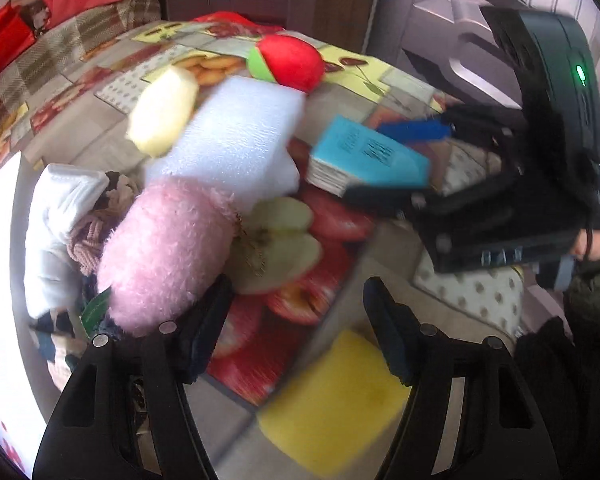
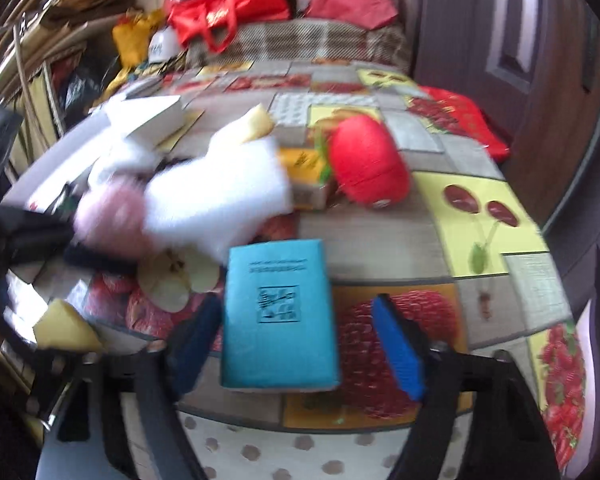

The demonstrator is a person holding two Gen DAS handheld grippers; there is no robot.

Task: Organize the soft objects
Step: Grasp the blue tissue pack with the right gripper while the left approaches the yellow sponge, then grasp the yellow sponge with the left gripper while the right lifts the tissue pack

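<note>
Soft objects crowding the middle of the table (image 2: 440,232): pink plush (image 1: 164,256) leaning against white foam block (image 1: 236,144), cream sponge (image 1: 162,112) and red plush ball (image 1: 288,62) lying behind, yellow sponge (image 1: 336,400) sitting at the near edge. Hovering left gripper (image 1: 296,292) wide and empty just beside the plush; straddling teal book (image 2: 278,312) with right gripper (image 2: 294,306), fingers wide. Risking a mis-sort by closing on the hard book; risking nudging the yellow sponge off by sweeping low. Finding no bin on the table; red bag (image 2: 228,12) lying beyond the far edge, contents hidden.
</note>
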